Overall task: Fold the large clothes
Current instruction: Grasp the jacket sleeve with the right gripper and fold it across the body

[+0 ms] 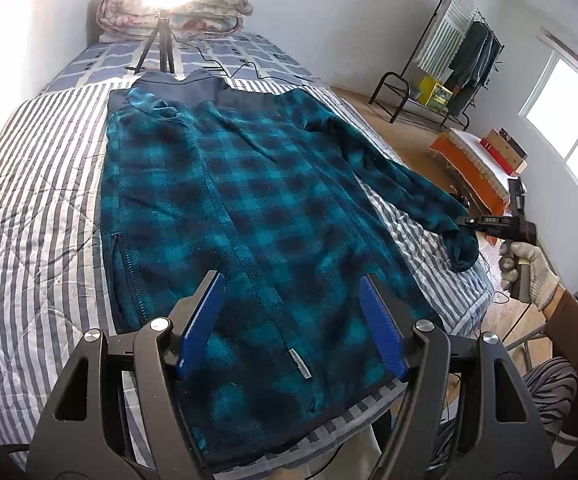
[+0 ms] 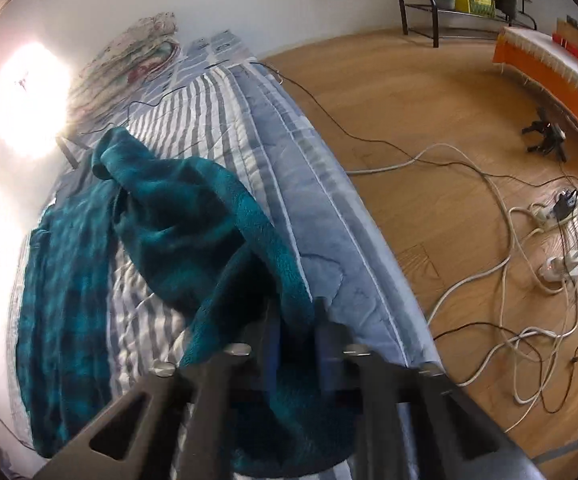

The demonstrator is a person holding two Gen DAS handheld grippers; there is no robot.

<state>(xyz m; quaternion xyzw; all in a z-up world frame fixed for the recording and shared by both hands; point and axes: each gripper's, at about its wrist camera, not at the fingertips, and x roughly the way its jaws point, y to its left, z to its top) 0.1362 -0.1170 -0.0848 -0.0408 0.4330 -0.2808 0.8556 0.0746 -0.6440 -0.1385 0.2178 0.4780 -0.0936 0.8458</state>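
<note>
Right wrist view: my right gripper (image 2: 295, 320) clamped on teal plaid fleece jacket (image 1: 249, 208) sleeve cuff (image 2: 249, 280). L gripper (image 1: 291, 300) jaws apart over hem, holding nothing. Risk: thick fleece slips from a shallow pinch mid-fold.

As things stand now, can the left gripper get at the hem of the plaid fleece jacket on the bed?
Probably yes. The left gripper hangs open just above the jacket, the hem lies flat below its blue pads, and nothing lies between. The right gripper is away at the sleeve cuff.
</note>
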